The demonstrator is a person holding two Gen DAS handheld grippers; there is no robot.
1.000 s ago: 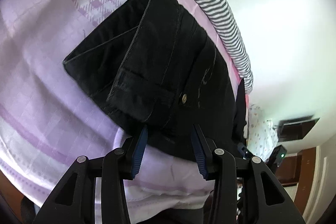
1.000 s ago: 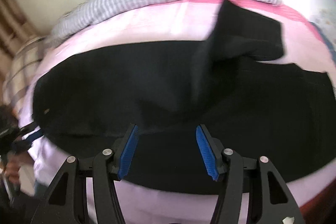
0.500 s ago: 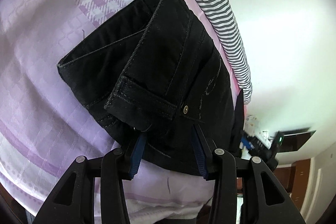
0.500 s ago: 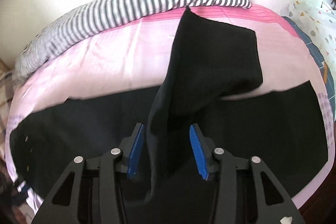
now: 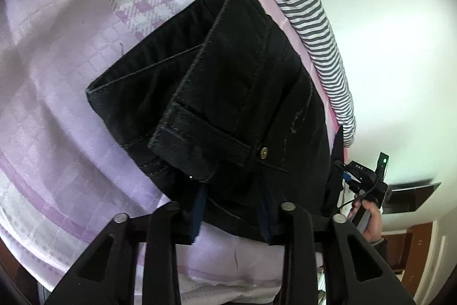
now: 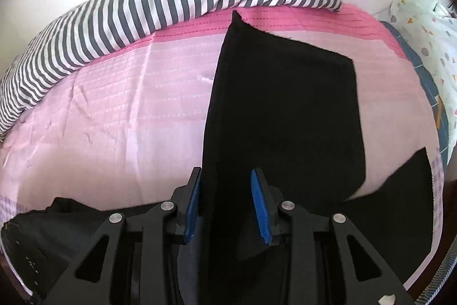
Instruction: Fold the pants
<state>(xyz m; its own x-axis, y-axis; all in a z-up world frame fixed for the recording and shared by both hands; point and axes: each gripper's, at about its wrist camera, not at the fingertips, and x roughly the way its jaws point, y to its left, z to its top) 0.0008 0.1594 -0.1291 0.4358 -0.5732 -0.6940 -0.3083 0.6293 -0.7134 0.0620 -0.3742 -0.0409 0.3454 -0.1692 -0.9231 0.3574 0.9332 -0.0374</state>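
Pants [image 5: 228, 93] — black denim — lie on a pink and lilac checked bedsheet [image 5: 71, 110], waist end toward the left gripper [image 5: 232, 215]. In the left wrist view the waistband is doubled over on itself, its stitched edges stacked, and a brass rivet [image 5: 263, 153] shows at a pocket corner. The left gripper's blue pads [image 5: 199, 209] stand a moderate way apart, with the near edge of the waist fabric lying between and over them; whether they press the cloth I cannot tell. To the left of the pants the sheet runs bare and wide; to the right a grey-and-white striped quilt [image 5: 317, 27] lies bunched along the far edge of the bed, close beside the pants' seam.

In the right wrist view a pant leg [image 6: 285, 110] rises from between the right gripper's [image 6: 227, 203] blue pads [image 6: 191, 207] and drapes away toward the striped quilt, its hem corner reaching the deep pink band [image 6: 185, 33] of the sheet. The pads sit narrowly spaced on either side of the lifted cloth, the left pad against its edge — the fabric hangs taut from that grip. More of the pants spreads flat below and to both sides. Open pink sheet fills the left; a patterned white fabric [image 6: 428, 42] borders the right edge.
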